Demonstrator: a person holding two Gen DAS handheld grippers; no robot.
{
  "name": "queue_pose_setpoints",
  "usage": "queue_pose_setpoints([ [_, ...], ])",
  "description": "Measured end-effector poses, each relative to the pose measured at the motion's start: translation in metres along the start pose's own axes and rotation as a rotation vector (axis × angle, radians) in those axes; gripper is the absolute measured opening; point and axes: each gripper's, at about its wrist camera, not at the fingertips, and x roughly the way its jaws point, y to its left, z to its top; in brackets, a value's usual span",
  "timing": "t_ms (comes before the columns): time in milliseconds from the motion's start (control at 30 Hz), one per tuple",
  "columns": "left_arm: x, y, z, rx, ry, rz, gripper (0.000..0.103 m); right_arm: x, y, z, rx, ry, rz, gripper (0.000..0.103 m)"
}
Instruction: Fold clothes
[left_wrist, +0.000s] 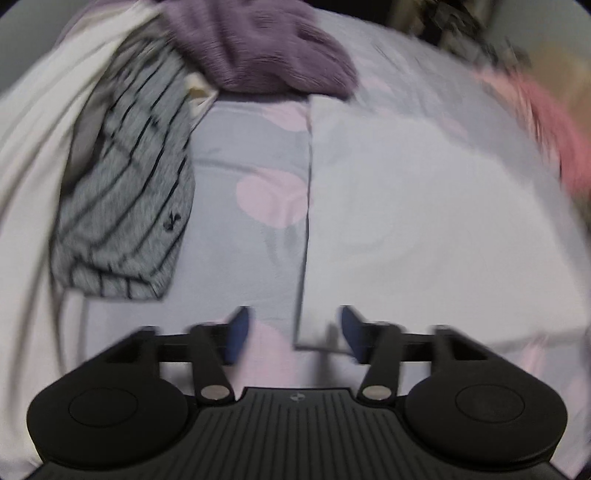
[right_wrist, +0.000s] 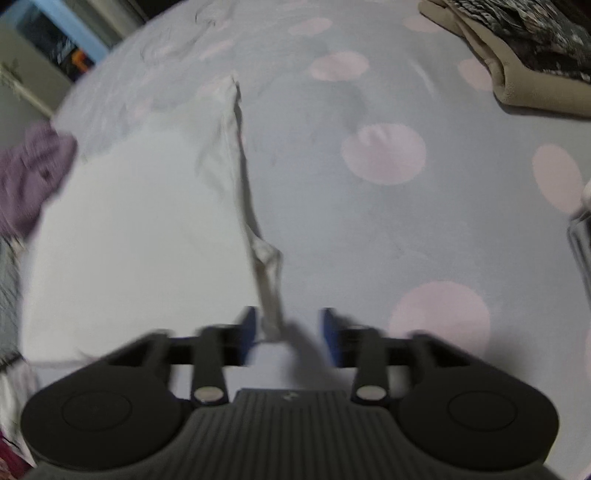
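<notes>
In your left wrist view, the left gripper (left_wrist: 293, 332) has its blue pads standing well apart with nothing pinched. The near left corner of the white garment (left_wrist: 424, 206) sits in the gap, closer to the right-hand pad; whether that pad touches it is hard to tell through the blur. The garment lies flat on the spotted bedsheet (left_wrist: 251, 155), its left edge running straight away from you, so one fold looks laid and you seem to be between grips. To the left is a grey striped top (left_wrist: 125, 192), folded, with a small dark emblem near its lower right, too small to name as a brand. Behind it are a purple knit (left_wrist: 258, 48) and, far right, a pink cloth (left_wrist: 546, 122). No writing is legible here.

In your right wrist view, the right gripper (right_wrist: 288, 332) is likewise open and holds nothing. The garment's right edge is rucked into a raised ridge that runs down into the gap between the pads, close to the left-hand one, but not clamped. A beige folded item (right_wrist: 524, 81) lies at the top right, well apart.

Your next move probably calls for closing on both near corners together, then carrying them away from you to halve the garment; smooth that ridge first, or it folds in crooked. No labels readable here either
</notes>
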Motion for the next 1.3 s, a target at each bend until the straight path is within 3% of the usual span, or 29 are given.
queue_pose_setpoints([
  [100, 0.012, 0.008, -0.001, -0.084, 0.054, -0.042, 0.058, 0.007, 0.003, 0.0, 0.013, 0.031, 0.057, 0.061],
  [200, 0.026, 0.008, -0.005, -0.104, 0.107, -0.049, 0.057, 0.02, 0.0, -0.003, 0.033, 0.084, 0.07, 0.061],
  [333, 0.037, 0.001, -0.009, -0.111, 0.121, -0.037, 0.059, 0.036, -0.006, -0.005, 0.071, 0.118, 0.076, 0.054],
  [400, 0.041, -0.001, -0.008, -0.109, 0.119, -0.036, 0.058, 0.043, -0.006, -0.004, 0.085, 0.129, 0.098, 0.043],
  [467, 0.044, -0.004, -0.007, -0.107, 0.111, -0.028, 0.051, 0.048, -0.003, -0.004, 0.088, 0.131, 0.094, 0.036],
  [533, 0.044, -0.004, -0.007, -0.105, 0.094, -0.024, 0.028, 0.049, 0.0, -0.003, 0.075, 0.121, 0.095, 0.024],
  [567, 0.044, -0.003, -0.007, -0.103, 0.085, -0.027, 0.023, 0.049, 0.001, -0.003, 0.076, 0.118, 0.101, 0.018],
  [600, 0.042, -0.002, -0.007, -0.11, 0.08, -0.042, 0.011, 0.048, 0.001, -0.002, 0.08, 0.117, 0.111, 0.015],
  [633, 0.04, -0.001, -0.007, -0.116, 0.075, -0.055, 0.008, 0.046, 0.001, -0.002, 0.082, 0.114, 0.115, 0.014],
  [900, 0.019, -0.009, 0.008, -0.139, 0.086, -0.048, 0.006, 0.019, 0.013, 0.005, 0.065, 0.078, 0.104, 0.01],
  [1100, -0.021, -0.022, 0.02, -0.094, 0.092, -0.033, 0.006, -0.009, 0.027, 0.005, 0.029, 0.109, 0.068, 0.009],
  [1300, -0.07, -0.024, 0.003, -0.034, 0.146, -0.039, 0.006, -0.042, 0.052, -0.014, -0.134, 0.183, -0.008, 0.009],
])
